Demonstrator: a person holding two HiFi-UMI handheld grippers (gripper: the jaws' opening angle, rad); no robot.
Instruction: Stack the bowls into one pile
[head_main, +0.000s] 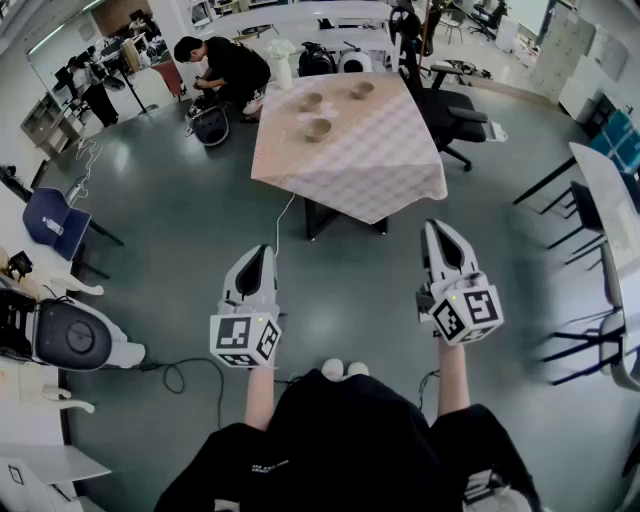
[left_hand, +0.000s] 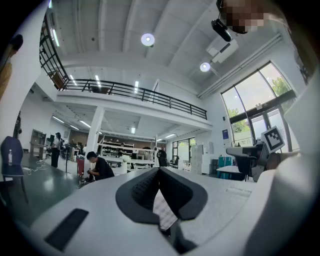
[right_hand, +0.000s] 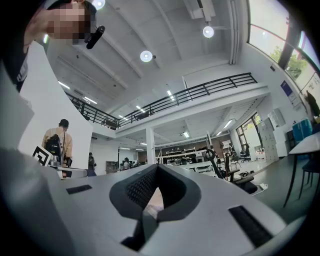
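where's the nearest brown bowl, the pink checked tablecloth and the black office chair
brown round bowl nearest the person (head_main: 318, 129): head view, its hollow
pink checked tablecloth (head_main: 365, 165): head view, bare cloth near its front
black office chair (head_main: 455, 120): head view, its seat

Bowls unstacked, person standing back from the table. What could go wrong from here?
The white cable trails from under the tablecloth onto the floor ahead: a possible trip. Both the left tongs and right tongs are shut; unopened, they could knock a bowl. That draped cloth might slide under a pushed bowl.
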